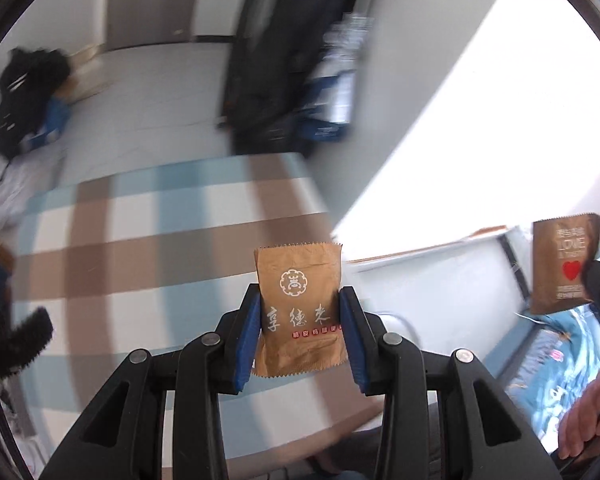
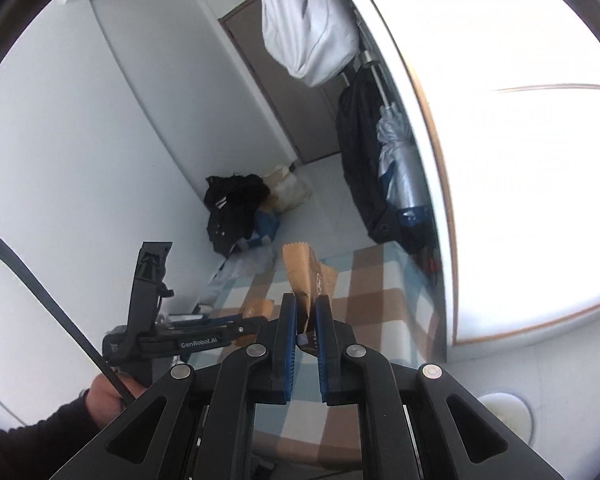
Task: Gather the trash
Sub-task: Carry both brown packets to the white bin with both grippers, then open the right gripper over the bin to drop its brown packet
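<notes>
Fingers [image 1: 256,320] of each gripper pinch a brown snack wrapper [image 1: 298,312].

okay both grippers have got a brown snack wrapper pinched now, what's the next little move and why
Probably carry both toward wherever the trash goes, keeping the jaws closed. The left gripper clamps one brown wrapper and the right gripper clamps the other wrapper, both lifted above the checkered cloth. No bin is in view.
</notes>
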`<action>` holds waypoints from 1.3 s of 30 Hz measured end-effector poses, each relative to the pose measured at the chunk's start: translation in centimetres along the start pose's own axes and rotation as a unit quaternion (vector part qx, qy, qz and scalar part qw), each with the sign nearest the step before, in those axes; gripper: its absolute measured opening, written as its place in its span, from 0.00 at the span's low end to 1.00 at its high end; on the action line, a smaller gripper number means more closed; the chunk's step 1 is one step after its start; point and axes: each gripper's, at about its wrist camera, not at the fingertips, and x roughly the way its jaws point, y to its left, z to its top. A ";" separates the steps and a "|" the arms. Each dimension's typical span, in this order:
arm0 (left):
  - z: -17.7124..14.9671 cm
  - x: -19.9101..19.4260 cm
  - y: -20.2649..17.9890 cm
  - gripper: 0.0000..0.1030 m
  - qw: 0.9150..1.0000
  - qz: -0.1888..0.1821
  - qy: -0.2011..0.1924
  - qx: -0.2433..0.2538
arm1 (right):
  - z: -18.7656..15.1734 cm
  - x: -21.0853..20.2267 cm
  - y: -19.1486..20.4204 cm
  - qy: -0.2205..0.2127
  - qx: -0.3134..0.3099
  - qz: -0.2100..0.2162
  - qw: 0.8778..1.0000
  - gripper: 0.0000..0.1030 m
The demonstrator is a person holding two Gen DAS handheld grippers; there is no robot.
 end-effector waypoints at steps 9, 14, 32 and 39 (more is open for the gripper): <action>1.0 3.9 -9.5 0.32 0.995 -0.063 0.031 0.074 | -0.8 -6.3 -6.8 -0.031 0.050 -0.072 0.996 0.08; 0.7 7.3 -12.7 0.32 0.988 -0.103 0.071 0.088 | -2.9 -7.0 -11.6 -0.019 0.090 -0.110 0.990 0.08; -2.3 24.2 -14.2 0.32 0.933 -0.136 0.332 0.027 | -16.8 2.4 -26.2 0.121 0.292 -0.129 0.940 0.08; -2.9 26.7 -15.1 0.32 0.913 -0.138 0.384 0.012 | -20.3 6.6 -28.4 0.167 0.333 -0.123 0.920 0.10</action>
